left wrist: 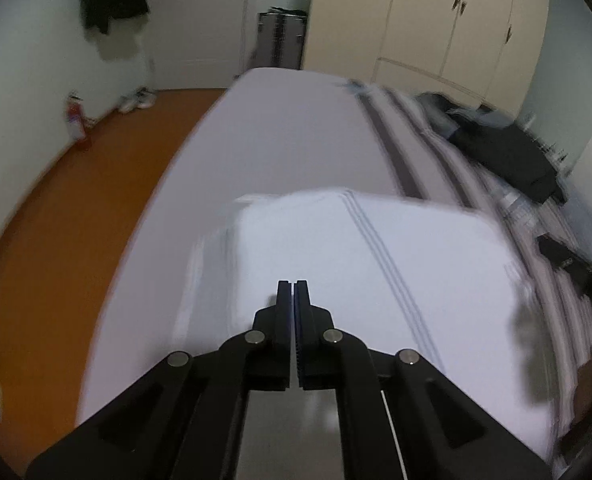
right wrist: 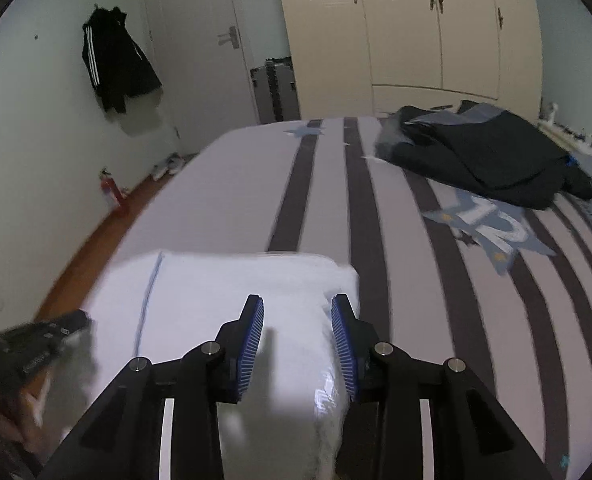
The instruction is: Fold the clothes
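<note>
A white folded garment (left wrist: 356, 264) with thin blue stripes lies at the near end of the bed (left wrist: 288, 132). My left gripper (left wrist: 295, 285) hovers over it with its jaws pressed together, and no cloth shows between the pads. In the right wrist view the same white garment (right wrist: 216, 288) reaches under my right gripper (right wrist: 298, 308). Its blue ribbed pads (right wrist: 252, 340) press on a thick fold of the garment's right edge. The left gripper (right wrist: 44, 340) appears as a dark blur at the garment's left edge, with a hand behind it.
A pile of dark clothes (right wrist: 488, 160) lies at the far right of the striped bedspread (right wrist: 396, 220). Orange floor (left wrist: 68, 216) runs along the bed's left side, with a red fire extinguisher (left wrist: 76, 120) by the wall. A black jacket (right wrist: 116, 64) hangs on the wall. Cream wardrobes (right wrist: 416, 32) stand behind.
</note>
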`<state>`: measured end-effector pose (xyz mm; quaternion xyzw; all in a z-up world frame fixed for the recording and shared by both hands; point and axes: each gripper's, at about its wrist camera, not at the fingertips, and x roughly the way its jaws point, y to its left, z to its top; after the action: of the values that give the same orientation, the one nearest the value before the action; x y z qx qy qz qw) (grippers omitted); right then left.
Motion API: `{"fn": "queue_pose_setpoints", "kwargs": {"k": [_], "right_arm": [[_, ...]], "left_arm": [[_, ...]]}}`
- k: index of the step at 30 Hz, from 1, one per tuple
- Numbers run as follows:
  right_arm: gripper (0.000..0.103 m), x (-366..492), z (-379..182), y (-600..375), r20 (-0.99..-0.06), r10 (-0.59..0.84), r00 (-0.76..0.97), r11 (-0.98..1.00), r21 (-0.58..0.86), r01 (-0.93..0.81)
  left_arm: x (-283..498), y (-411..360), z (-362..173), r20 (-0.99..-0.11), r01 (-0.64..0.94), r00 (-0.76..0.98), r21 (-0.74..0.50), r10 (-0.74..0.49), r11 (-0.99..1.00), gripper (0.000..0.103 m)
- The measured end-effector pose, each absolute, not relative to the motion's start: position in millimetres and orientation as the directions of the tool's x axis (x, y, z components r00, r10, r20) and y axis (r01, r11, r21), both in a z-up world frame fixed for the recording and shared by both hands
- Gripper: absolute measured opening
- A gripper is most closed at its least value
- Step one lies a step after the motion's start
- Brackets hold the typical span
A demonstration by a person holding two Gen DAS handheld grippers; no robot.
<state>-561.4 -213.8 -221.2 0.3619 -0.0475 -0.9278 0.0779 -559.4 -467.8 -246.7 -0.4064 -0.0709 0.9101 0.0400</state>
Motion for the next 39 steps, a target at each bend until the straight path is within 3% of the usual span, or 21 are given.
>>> {"fn": "queue_pose_setpoints", "kwargs": {"k": [6,9,12,19,24,28,30,32,34,36,39], "right_arm": [[0.030,-605.8,-272.0,-226.2,-0.757,-0.134,-0.639,-0.991,0.084,0.108],[0.030,-614.9,-276.7,-222.6,-0.750,-0.067,-0.658,-0.996,0.015,0.084],[0.030,-619.7,-273.3,-215.3,-0.757,-0.084,-0.648,-0.996,0.046,0.076],[0.030,-529.2,-216.0,-206.5,-0.662,-0.214,-0.719,-0.977,0.154,0.149],[0.030,-445.2,-217.0,-217.5,-0.684,-0.272,-0.677,-0.962,0.201,0.183],[0.030,-416.3,-251.6,-231.9,-0.737,-0.247,-0.629,-0.968,0.167,0.186],[0.040,-416.9,-274.4,-225.4,-0.750,-0.221,-0.623,-0.975,0.162,0.150],[0.045,-419.0,-285.2,-219.1,-0.754,-0.229,-0.616,-0.973,0.189,0.130],[0.044,-419.1,-277.2,-220.3,-0.752,-0.230,-0.617,-0.973,0.191,0.130],[0.036,-415.1,-256.7,-224.1,-0.729,-0.237,-0.642,-0.971,0.187,0.147],[0.036,-422.8,-240.3,-220.6,-0.696,-0.228,-0.680,-0.972,0.198,0.123]], "left_arm": [[-609.3,-474.3,-290.3,-0.806,0.062,-0.591,-0.094,0.039,-0.994,0.002],[-615.8,-489.8,-294.3,-0.809,0.110,-0.587,-0.107,0.023,-0.988,0.002],[-611.8,-486.7,-286.3,-0.800,0.101,-0.600,-0.098,0.018,-0.990,0.002],[-520.5,-480.2,-232.8,-0.728,-0.057,-0.662,-0.185,0.176,-0.981,0.002],[-436.5,-466.8,-235.6,-0.745,-0.101,-0.624,-0.220,0.234,-0.970,0.002],[-413.5,-471.7,-273.9,-0.808,-0.056,-0.571,-0.139,0.146,-0.989,0.002],[-415.8,-493.0,-292.1,-0.812,-0.027,-0.561,-0.181,0.165,-0.983,0.002],[-419.6,-489.7,-289.5,-0.814,-0.045,-0.562,-0.148,0.148,-0.988,0.002],[-421.3,-487.4,-282.3,-0.812,-0.052,-0.568,-0.125,0.132,-0.991,0.002],[-417.5,-489.4,-268.9,-0.797,-0.038,-0.590,-0.132,0.129,-0.991,0.002],[-416.3,-498.1,-250.3,-0.765,-0.029,-0.632,-0.136,0.124,-0.990,0.002]]}}
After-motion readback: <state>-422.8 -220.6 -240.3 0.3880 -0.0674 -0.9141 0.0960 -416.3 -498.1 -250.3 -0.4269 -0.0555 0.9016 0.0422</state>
